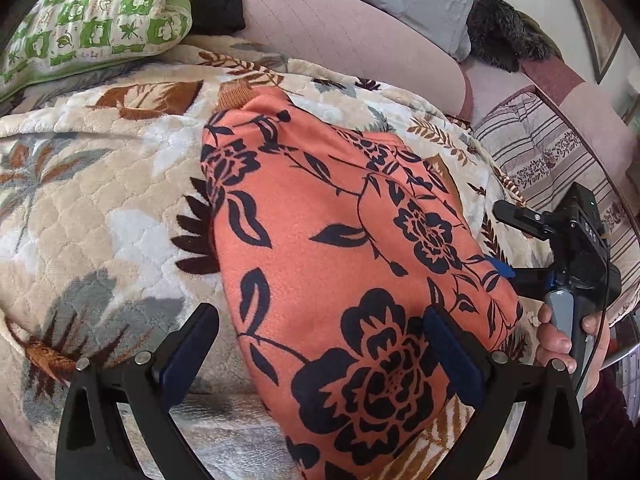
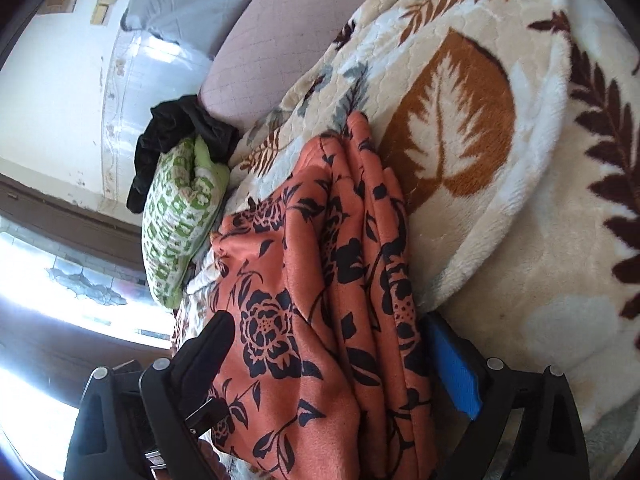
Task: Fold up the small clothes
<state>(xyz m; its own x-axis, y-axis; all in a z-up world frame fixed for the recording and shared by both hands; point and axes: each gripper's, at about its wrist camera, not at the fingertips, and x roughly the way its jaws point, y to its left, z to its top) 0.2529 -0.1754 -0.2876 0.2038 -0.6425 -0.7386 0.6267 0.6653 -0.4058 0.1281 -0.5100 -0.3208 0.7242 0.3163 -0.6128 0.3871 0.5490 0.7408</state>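
orange floral garment (image 1: pixel 352 240) lies folded on the leaf-print blanket (image 1: pixel 100 184) — fold step appears near done. left gripper (image 1: pixel 320 356) and right gripper (image 2: pixel 332 364) both spread wide, straddling cloth, gripping nothing. next move likely calls for a fresh edge grasp — or smoothing.

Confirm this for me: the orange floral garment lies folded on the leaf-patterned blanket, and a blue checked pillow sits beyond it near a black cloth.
One detail is wrong: the pillow is green checked, not blue, as the left wrist view shows plainly. The rest stands: the orange floral garment lies folded on the leaf-patterned blanket, and the pillow sits beyond it near a black cloth.
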